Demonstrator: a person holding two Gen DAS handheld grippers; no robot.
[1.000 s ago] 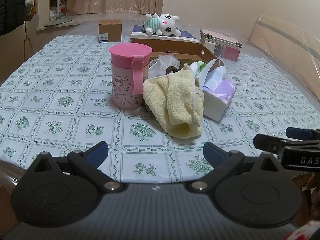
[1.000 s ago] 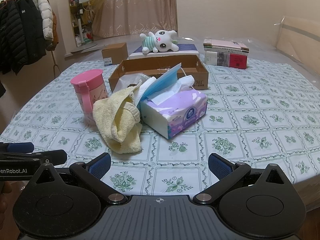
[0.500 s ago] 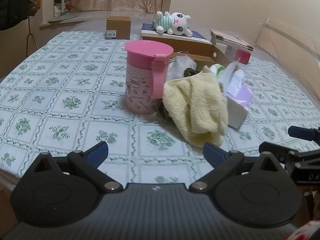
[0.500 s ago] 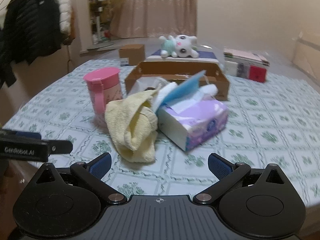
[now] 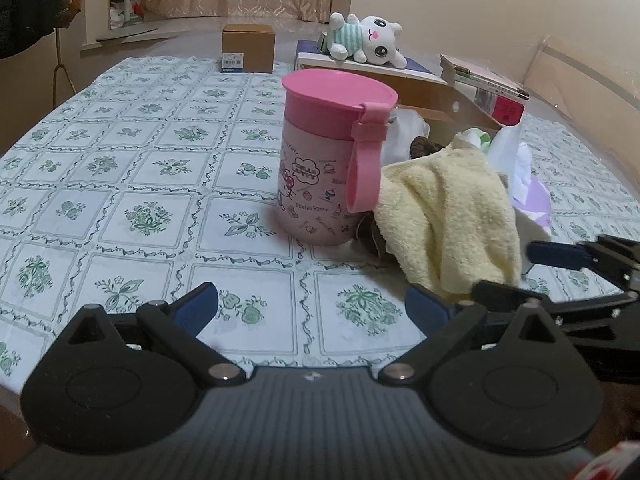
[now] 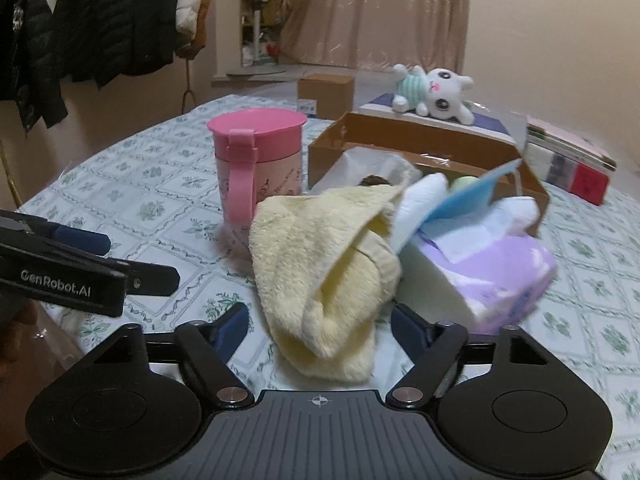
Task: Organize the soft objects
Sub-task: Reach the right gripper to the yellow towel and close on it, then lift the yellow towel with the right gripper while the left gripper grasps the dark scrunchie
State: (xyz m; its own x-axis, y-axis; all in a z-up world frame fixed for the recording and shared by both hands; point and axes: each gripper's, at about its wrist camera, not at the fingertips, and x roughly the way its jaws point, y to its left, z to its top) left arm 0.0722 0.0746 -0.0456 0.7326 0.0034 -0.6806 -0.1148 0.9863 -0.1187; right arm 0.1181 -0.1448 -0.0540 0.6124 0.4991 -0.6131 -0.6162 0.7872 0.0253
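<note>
The yellow towel lies crumpled on the counter, its upper part draped against the tissue box on one side and near the pink cup on the other. In the right wrist view its lower fold sits between the blue pads of the right hand-held gripper. The jaws of that gripper have just been closing, yet the pads stand clear of the cloth on both sides, so it is released, not grasping. The tissue box looks blurred at its near corner. A blue sheet sticks up from the box top, and white tissue shows around it.

The left hand-held gripper hangs over bare cloth-covered counter in front of the cup, its jaws spread wide with nothing between them. In its view the right gripper's fingers reach in from the right edge beside the towel's lower end.

Behind the towel stands an open cardboard tray with white wrapping and something dark inside. A plush toy lies on its side on a flat box at the far end. A small brown carton stands to its left, and a stack of books to its right. Dark coats hang by the wall.
</note>
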